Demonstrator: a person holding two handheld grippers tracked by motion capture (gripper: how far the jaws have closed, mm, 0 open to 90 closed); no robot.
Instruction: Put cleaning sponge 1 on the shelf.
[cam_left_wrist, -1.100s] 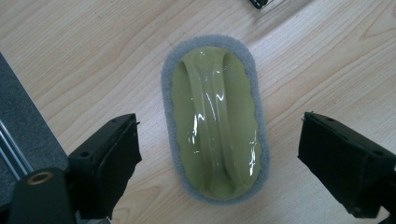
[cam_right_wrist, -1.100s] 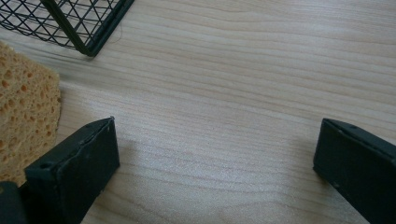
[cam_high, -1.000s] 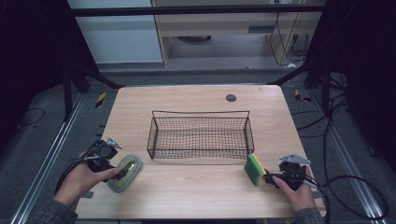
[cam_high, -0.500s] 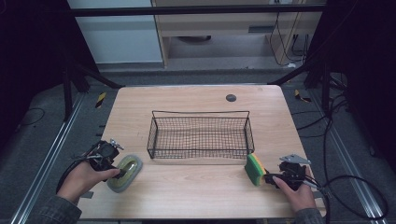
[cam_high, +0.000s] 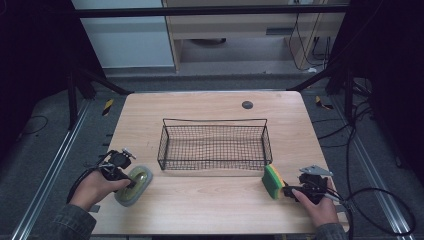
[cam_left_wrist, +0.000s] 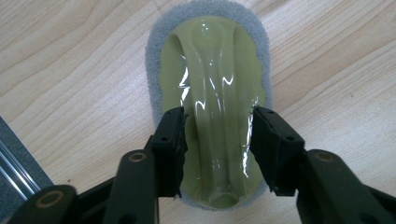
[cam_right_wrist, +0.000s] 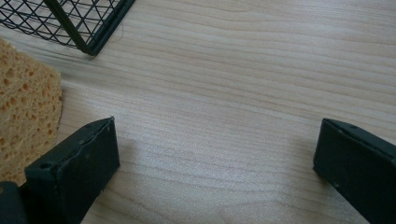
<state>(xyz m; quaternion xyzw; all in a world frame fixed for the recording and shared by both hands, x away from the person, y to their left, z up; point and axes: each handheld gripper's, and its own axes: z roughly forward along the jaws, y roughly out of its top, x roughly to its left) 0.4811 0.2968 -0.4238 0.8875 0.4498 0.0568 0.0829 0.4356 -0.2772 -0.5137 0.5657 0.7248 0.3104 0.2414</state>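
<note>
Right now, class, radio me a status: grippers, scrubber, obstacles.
Left gripper just closing, fingers gripping scrubber handle. Right gripper open beside sponge. Basket ahead, unobstructed.

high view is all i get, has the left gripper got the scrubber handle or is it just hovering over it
Observer: It has it. The left gripper has just been closing its jaws, and in the left gripper view the pads sit against both sides of the raised green handle of the scrubber.
Operator: ok and the right one, is it on the sponge
Observer: No. The right gripper is open with bare table between its jaws. The sponge lies outside them, beside one jaw.
</note>
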